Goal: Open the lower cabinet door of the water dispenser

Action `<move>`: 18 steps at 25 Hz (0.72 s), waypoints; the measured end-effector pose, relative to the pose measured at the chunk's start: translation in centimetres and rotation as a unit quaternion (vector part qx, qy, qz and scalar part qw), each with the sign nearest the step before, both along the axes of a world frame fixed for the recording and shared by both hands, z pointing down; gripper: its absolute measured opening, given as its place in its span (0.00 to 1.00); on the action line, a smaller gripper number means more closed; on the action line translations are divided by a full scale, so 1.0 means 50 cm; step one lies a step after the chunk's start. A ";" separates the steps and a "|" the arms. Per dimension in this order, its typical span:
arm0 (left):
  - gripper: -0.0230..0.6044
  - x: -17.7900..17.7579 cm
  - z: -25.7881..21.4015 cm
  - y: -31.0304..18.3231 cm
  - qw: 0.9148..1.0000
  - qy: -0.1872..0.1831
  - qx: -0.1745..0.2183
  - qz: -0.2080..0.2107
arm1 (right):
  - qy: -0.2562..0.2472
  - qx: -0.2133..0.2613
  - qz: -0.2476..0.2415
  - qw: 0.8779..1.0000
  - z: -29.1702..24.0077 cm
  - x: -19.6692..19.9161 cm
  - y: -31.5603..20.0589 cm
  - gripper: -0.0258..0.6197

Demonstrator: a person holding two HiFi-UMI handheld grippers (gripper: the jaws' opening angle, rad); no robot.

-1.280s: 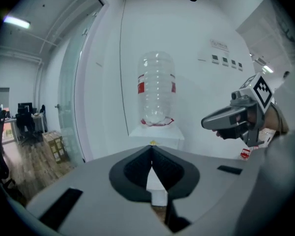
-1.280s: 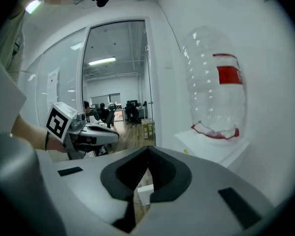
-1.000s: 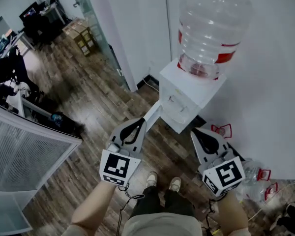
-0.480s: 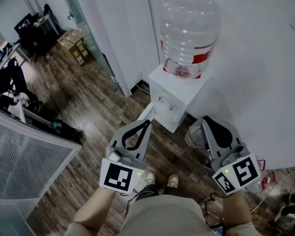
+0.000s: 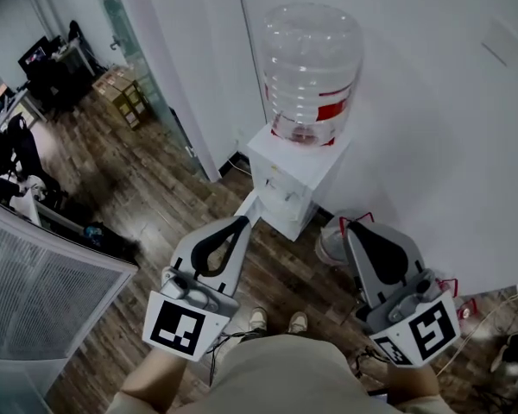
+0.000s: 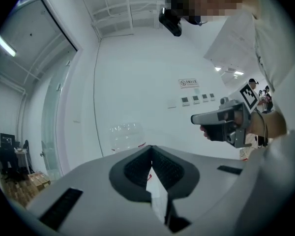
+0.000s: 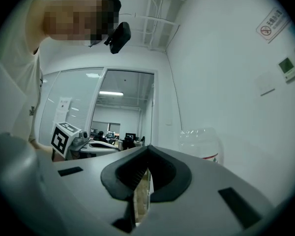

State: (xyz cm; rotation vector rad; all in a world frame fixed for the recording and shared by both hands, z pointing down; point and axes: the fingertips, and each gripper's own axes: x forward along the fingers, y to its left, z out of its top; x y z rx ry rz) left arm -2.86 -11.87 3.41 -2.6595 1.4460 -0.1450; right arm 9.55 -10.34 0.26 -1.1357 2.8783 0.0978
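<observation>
White wall: backs the scene; a wooden floor spreads toward nine o'clock.
Water dispenser: white, upright against the wall, at twelve o'clock from the person's shoes, with a clear bottle on top.
Cabinet door: low on the dispenser's front; it looks already swung out toward seven o'clock.
Left claw: jaws pressed together, holding nothing. The door's free edge lies near its tip at twelve o'clock, so it is the nearer one.
Right claw: closed tight, empty; the dispenser sits at its eleven o'clock.
Views: only the head view shows the door. Both claw views look level and catch just the bottle and the opposite claw.
</observation>
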 end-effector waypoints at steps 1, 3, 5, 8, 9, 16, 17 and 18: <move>0.05 0.000 -0.005 0.001 1.000 0.001 0.001 0.001 | 0.004 0.004 0.000 1.000 -0.006 -0.001 0.004 0.05; 0.05 0.002 -0.008 -0.001 1.000 0.003 0.001 0.003 | 0.008 0.011 0.001 1.000 -0.011 0.000 0.004 0.05; 0.05 0.002 -0.009 -0.003 1.000 0.007 -0.002 0.002 | 0.007 0.016 -0.001 1.000 -0.012 0.001 0.003 0.05; 0.05 0.001 -0.010 -0.005 1.000 0.008 -0.002 0.002 | -0.003 0.016 -0.009 1.000 -0.011 -0.001 0.001 0.05; 0.05 0.002 -0.009 -0.008 1.000 0.007 -0.002 0.002 | -0.003 0.014 -0.011 1.000 -0.007 -0.002 -0.001 0.05; 0.05 -0.002 0.002 -0.017 1.000 0.006 -0.006 -0.002 | 0.015 0.021 -0.010 1.000 0.010 -0.011 -0.016 0.05; 0.05 -0.002 0.001 -0.017 1.000 0.007 -0.006 -0.002 | 0.019 0.023 -0.009 1.000 0.010 -0.011 -0.018 0.05; 0.05 -0.002 0.001 -0.018 1.000 0.008 -0.006 -0.002 | 0.022 0.025 -0.008 0.999 0.011 -0.012 -0.021 0.05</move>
